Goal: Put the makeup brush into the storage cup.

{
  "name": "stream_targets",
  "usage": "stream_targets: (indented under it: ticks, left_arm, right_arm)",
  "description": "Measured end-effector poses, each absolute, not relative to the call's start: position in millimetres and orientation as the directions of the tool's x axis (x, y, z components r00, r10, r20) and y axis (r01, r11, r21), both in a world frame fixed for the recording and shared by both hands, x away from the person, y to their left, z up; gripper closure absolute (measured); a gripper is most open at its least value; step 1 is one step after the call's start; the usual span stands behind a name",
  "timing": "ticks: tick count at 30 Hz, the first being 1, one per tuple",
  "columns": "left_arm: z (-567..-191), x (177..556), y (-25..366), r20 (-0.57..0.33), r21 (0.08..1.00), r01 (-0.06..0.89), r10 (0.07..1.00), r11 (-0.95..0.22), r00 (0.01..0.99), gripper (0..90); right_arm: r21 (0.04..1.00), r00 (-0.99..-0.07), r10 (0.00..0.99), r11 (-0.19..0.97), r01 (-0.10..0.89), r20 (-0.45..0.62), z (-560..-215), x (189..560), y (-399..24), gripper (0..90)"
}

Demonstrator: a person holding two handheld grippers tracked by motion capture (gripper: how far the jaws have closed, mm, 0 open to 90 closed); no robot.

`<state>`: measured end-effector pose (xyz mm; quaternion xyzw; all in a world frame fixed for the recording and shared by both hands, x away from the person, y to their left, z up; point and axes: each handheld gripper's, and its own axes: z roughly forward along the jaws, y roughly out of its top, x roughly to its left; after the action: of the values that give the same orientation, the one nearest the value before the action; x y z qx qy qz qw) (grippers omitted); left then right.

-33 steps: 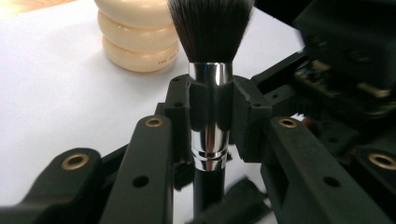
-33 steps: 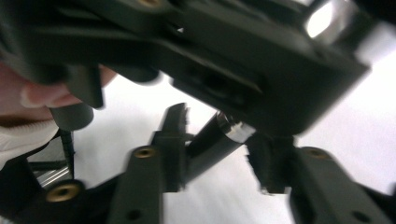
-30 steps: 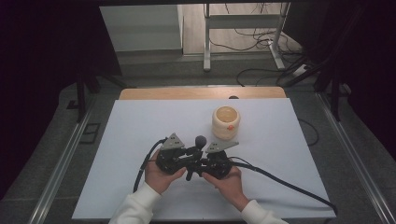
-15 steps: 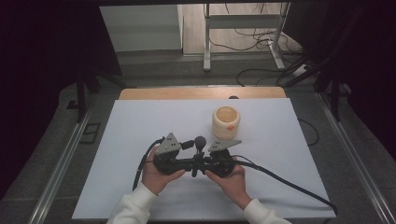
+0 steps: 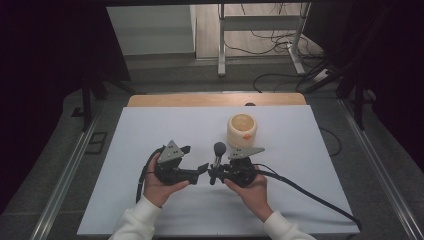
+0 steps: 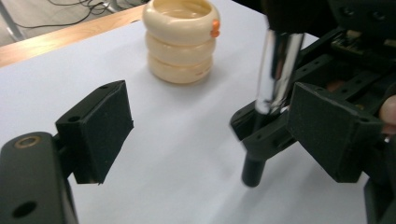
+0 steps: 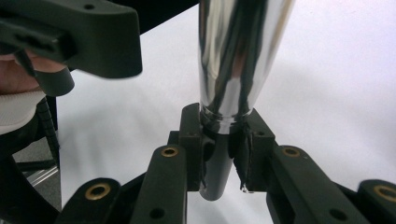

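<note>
A stick with a chrome shaft (image 7: pixel 238 56) and a round black head (image 5: pixel 218 149) stands upright above the white sheet. My right gripper (image 7: pixel 218 149) is shut on its black lower end (image 6: pixel 253 173). My left gripper (image 6: pixel 215 133) faces it from the left with its jaws wide apart; they have just been opening, and its pads (image 6: pixel 100 128) do not press on the stick. In the high view the left gripper (image 5: pixel 202 170) and right gripper (image 5: pixel 212 175) meet tip to tip in the person's hands. A cream ribbed cup (image 5: pixel 242 130) with an orange dot stands just behind.
The white sheet (image 5: pixel 150 130) covers the table, with a wooden strip (image 5: pixel 165 100) along its far edge. Each gripper trails a black cable (image 5: pixel 310 192) across the sheet. Beyond the table are metal legs (image 5: pixel 221 45) and loose cables on the floor.
The left gripper's jaws have spread apart and come off the stick, and that hand has edged slightly left. The right gripper keeps its hold and the stick stays upright.
</note>
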<state>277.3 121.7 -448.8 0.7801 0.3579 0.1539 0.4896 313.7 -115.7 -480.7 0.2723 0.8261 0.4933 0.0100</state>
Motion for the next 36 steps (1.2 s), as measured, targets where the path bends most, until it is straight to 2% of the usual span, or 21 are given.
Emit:
stream_targets:
  ticks: [8, 18, 36]
  left_arm:
    - [-456, 274, 145, -0.084, 0.867, 0.420, 0.753, -0.268, 0.653, 14.5]
    - [-479, 267, 185, -0.117, 0.844, 0.489, 0.814, -0.220, 0.569, 15.4]
    - [-502, 260, 213, -0.113, 0.822, 0.530, 0.851, -0.210, 0.512, 14.7]
  right_arm:
    - [0.829, -0.853, 0.469, 0.366, 0.422, 0.227, -475, 315, -121, 74.2]
    - [0.836, -0.855, 0.465, 0.355, 0.418, 0.230, -468, 317, -129, 74.2]
    - [0.850, -0.855, 0.472, 0.341, 0.401, 0.214, -457, 320, -140, 74.1]
